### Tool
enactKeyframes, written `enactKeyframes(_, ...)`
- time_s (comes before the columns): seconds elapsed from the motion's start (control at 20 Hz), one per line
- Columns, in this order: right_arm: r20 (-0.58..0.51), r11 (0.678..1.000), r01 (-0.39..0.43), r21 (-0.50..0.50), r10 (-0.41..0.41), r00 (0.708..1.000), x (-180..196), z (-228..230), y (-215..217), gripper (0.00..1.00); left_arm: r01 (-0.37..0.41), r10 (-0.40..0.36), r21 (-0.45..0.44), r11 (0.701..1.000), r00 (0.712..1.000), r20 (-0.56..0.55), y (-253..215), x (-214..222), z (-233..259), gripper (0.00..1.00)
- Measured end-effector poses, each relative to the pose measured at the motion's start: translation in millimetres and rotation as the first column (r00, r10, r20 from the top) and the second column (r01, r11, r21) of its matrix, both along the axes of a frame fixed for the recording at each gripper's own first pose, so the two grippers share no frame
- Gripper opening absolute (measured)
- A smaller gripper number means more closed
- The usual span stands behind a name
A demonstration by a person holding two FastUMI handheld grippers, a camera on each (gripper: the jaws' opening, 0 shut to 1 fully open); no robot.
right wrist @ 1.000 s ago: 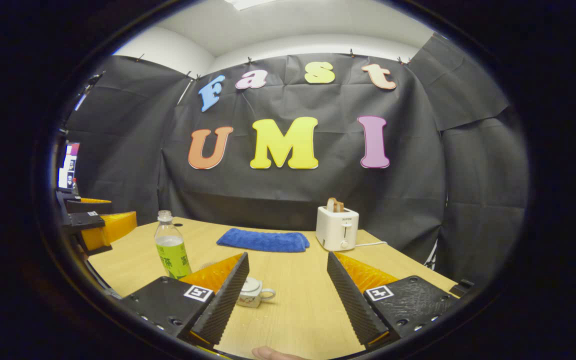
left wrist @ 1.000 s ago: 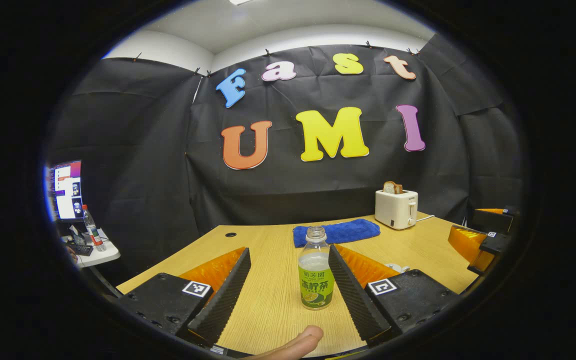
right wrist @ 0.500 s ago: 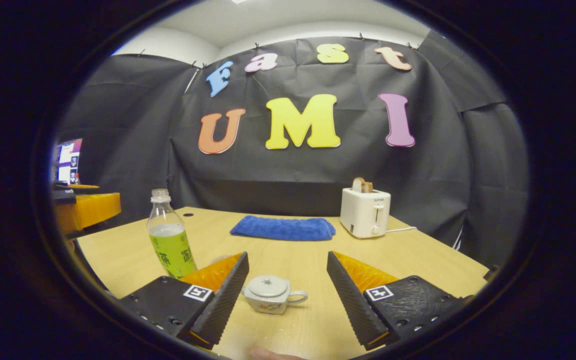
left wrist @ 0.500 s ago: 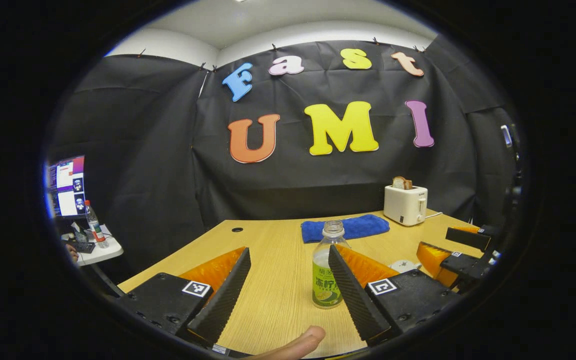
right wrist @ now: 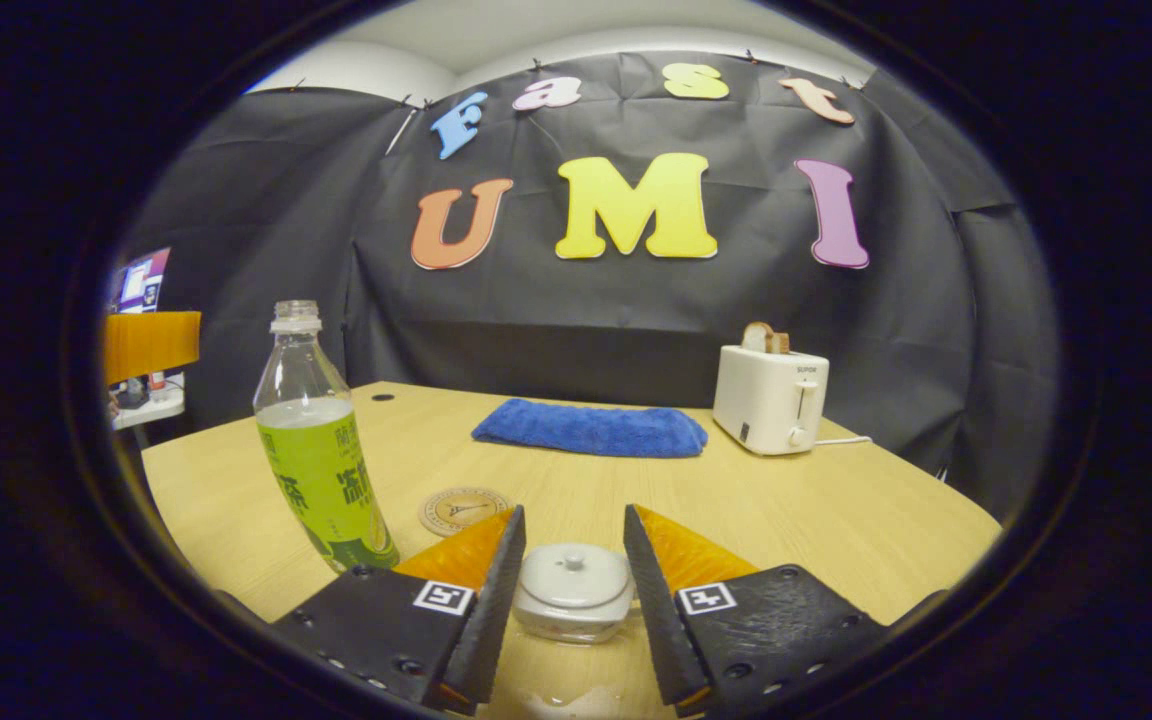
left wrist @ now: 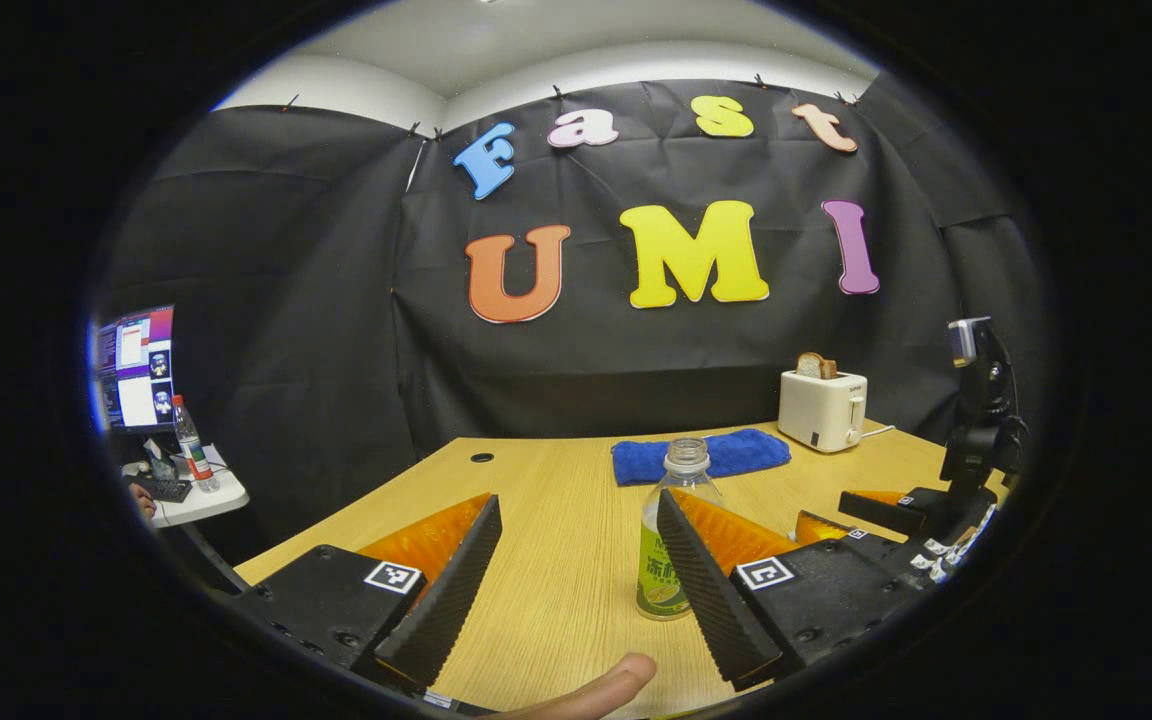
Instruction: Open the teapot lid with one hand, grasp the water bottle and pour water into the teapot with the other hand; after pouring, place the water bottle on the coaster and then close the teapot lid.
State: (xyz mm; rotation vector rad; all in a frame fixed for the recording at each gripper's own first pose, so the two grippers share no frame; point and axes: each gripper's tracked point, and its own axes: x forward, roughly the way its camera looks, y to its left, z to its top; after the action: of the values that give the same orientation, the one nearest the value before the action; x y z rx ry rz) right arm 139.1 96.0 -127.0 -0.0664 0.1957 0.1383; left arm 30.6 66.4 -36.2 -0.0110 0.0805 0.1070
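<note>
While both hand-held grippers gape, right one [right wrist: 573, 585] flanks teapot [right wrist: 574, 592], green-labelled water bottle [right wrist: 321, 460] uncapped

The location is a lab-type recording booth, not a home. Black cloth [right wrist: 636, 330] is clipped up as walls around a single wooden table [right wrist: 836, 510]. Household props are staged on the table: a toaster [right wrist: 771, 398] and a folded blue towel [right wrist: 591, 428]. Beyond the cloth, a side desk [left wrist: 191, 503] carries a lit monitor [left wrist: 136, 368].
</note>
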Motion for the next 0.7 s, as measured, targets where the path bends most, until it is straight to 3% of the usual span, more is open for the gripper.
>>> enactKeyframes(0.25, 0.001, 0.999, -0.018, 0.026, 0.018, 1.000, 2, -7, 1, 0.26, 0.020, -0.020, 0.002, 1.000, 1.000, -0.007, -6, 4, -6, 0.98)
enactKeyframes(0.3, 0.011, 0.999, -0.024, 0.042, 0.023, 1.000, 4, -6, 1, 0.13, 0.032, -0.032, -0.002, 0.999, 0.999, -0.009, -9, 5, -6, 0.98)
enactKeyframes(0.45, 0.010, 0.998, -0.027, 0.056, 0.027, 1.000, 5, -3, -2, 0.13, 0.083, -0.083, -0.041, 0.996, 0.997, -0.004, -24, 7, -7, 0.98)
enactKeyframes(0.5, 0.008, 0.997, -0.028, 0.068, 0.027, 1.000, 8, -6, -1, 0.00, 0.095, -0.096, -0.046, 0.994, 0.995, -0.008, -27, 7, -10, 0.98)
enactKeyframes(0.7, 0.018, 0.996, -0.045, 0.076, 0.044, 0.999, 13, 5, -1, 0.00, 0.131, -0.131, -0.051, 0.990, 0.991, -0.001, -35, 10, -13, 0.98)
